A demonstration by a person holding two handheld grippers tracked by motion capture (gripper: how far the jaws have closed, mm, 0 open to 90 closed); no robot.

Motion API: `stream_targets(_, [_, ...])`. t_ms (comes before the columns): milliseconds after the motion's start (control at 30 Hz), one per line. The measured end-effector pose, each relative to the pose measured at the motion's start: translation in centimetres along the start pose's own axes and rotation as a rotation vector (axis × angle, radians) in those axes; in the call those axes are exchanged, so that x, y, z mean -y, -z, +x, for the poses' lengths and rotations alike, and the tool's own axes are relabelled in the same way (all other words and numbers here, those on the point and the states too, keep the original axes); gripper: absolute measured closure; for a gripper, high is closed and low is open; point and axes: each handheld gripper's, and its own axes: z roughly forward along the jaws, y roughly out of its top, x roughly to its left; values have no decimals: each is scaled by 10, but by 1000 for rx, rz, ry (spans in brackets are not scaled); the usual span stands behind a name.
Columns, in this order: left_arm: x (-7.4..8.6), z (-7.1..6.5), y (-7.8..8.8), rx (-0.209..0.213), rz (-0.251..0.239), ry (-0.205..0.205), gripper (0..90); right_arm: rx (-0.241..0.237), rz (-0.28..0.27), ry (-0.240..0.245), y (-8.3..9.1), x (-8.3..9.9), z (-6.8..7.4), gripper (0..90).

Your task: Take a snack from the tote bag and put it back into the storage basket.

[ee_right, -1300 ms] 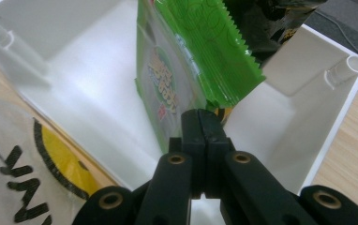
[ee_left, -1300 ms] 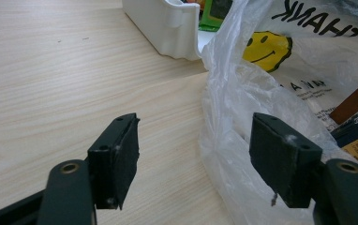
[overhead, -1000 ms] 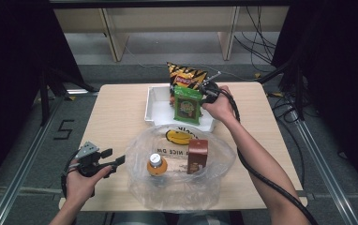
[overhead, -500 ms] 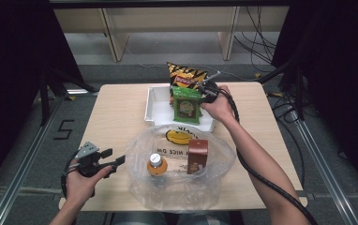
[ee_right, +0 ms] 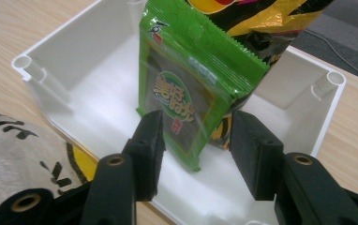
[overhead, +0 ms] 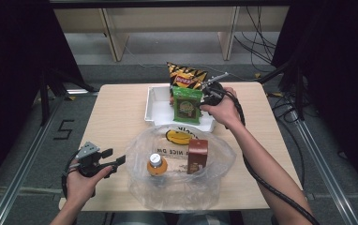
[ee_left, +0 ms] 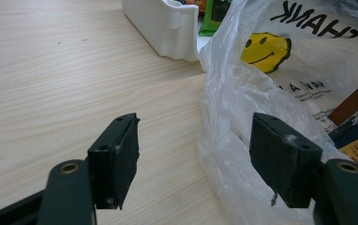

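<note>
Yellow-black chip bag [ee_right: 261,23] cut by top edge, lower part hidden behind green packet [ee_right: 191,89]

A pale wooden desk [overhead: 116,117] stands on grey carpeted floor [overhead: 121,47]; a light wooden shelf frame [overhead: 167,18] runs along the top, black cables [overhead: 257,37] trailing upper right.

on the pale wooden worktop [overhead: 116,117] a clear plastic bag [overhead: 179,183] printed with a yellow smiley holds an orange-capped bottle [overhead: 156,164] and a brown carton [overhead: 197,155], both upright, while a yellow-and-black chip bag [overhead: 185,76] leans at the far end of the tray, with cables [overhead: 257,28] on the floor beyond.
</note>
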Motion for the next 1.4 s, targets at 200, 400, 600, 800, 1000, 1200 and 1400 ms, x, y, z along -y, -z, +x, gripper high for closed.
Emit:
stream_targets(200, [0,-1,0,2,-4,-2,329,-11,-8,-21,11,6,3,499])
stream_targets(400, [0,-1,0,-2,-3,7,328,-19,-45,7,20,11,5,491])
stream_targets(600, [0,-1,0,-3,-4,6,328,-35,-27,7,34,15,12,491])
stream_targets(800, [-1,-1,1,-5,-7,-3,328,-35,-54,2,44,22,19,468])
stream_targets(1000, [-1,-2,0,-5,-5,-3,329,-50,-59,-24,54,29,24,459])
stream_targets(1200, [-1,-2,0,-8,-6,-1,329,-47,-88,-29,66,35,27,454])
stream_targets(1400, [-1,-2,0,-8,-7,-1,329,-68,-96,-46,72,44,34,443])
